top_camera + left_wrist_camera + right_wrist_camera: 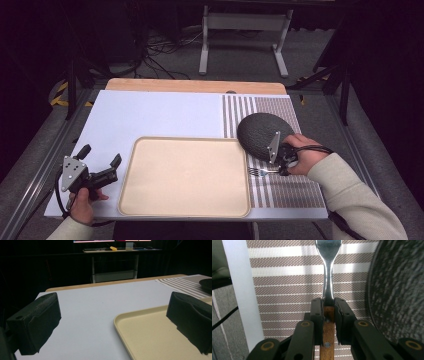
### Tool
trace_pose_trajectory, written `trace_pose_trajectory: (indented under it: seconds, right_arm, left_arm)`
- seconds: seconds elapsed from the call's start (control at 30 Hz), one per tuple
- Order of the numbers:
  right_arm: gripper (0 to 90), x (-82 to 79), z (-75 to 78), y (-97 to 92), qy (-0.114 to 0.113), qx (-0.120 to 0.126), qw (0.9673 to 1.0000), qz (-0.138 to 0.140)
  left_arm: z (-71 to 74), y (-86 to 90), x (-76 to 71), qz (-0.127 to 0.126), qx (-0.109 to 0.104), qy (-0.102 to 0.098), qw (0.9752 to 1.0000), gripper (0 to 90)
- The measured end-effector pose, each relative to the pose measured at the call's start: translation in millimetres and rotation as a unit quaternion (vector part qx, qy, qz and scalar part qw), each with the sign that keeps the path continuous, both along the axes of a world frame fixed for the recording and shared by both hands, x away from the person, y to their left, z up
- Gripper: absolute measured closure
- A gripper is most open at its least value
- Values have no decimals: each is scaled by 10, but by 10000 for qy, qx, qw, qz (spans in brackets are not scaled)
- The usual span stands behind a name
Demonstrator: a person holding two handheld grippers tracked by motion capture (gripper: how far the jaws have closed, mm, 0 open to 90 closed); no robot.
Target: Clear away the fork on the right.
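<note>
My right gripper is shut on the wooden handle of a fork; the steel neck and head stick out ahead over the striped placemat. In the high view the fork hangs just above the placemat, tines toward the tray, held by the right gripper. A dark round plate lies on the mat just beyond that hand. My left gripper rests at the table's left, jaws open with nothing between them; its view looks across the white sheet.
A beige rectangular tray sits in the front middle of the white table cover; its corner lies before the left gripper's right jaw. A wooden table edge runs along the back. Beyond are a metal stand and cables on the floor.
</note>
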State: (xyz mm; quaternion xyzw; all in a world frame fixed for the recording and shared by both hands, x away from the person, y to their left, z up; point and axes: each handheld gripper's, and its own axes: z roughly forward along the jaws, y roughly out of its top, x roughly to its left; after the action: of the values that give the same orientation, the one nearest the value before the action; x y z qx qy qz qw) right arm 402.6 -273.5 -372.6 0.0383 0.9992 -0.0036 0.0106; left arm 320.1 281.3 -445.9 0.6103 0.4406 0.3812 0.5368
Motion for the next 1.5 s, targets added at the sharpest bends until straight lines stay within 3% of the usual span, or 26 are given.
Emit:
trace_pose_trajectory:
  seconds: [0.27, 0.37, 0.63, 0.8, 0.93, 1.1, 1.13, 1.17, 1.33, 1.5]
  right_arm:
    - [778, 21, 151, 32, -153, 255, 9992, -264]
    - [778, 28, 229, 65, -256, 488, 9975, -434]
    - [778, 36, 316, 149, -370, 875, 9908, -965]
    - [778, 34, 356, 215, -383, 1093, 9845, -1320]
    - [778, 38, 387, 284, -431, 1218, 9779, -1644]
    - [777, 46, 415, 381, -434, 1453, 9668, -2056]
    - [777, 46, 415, 381, -434, 1453, 9668, -2056]
    - [778, 49, 421, 395, -451, 1491, 9629, -2203]
    - [778, 56, 448, 480, -476, 1645, 9496, -2625]
    - [778, 47, 462, 595, -362, 1759, 9402, -2894]
  left_arm:
    - [0, 0, 1, 5, -6, 4, 10000, 0]
    - [0, -2, 0, 0, 2, -2, 10000, 0]
    - [-2, 1, 2, -1, 13, 1, 10000, 0]
    - [-1, 1, 2, -8, 18, -4, 10000, 0]
    - [1, 0, 1, -9, 22, -11, 10000, 0]
    - [2, 3, 0, -12, 19, -12, 10000, 0]
    - [2, 3, 0, -12, 19, -12, 10000, 0]
    - [3, 4, -1, -13, 19, -12, 10000, 0]
    - [2, 10, 0, -28, 17, -4, 10000, 0]
    - [5, 12, -1, -28, 24, -13, 10000, 0]
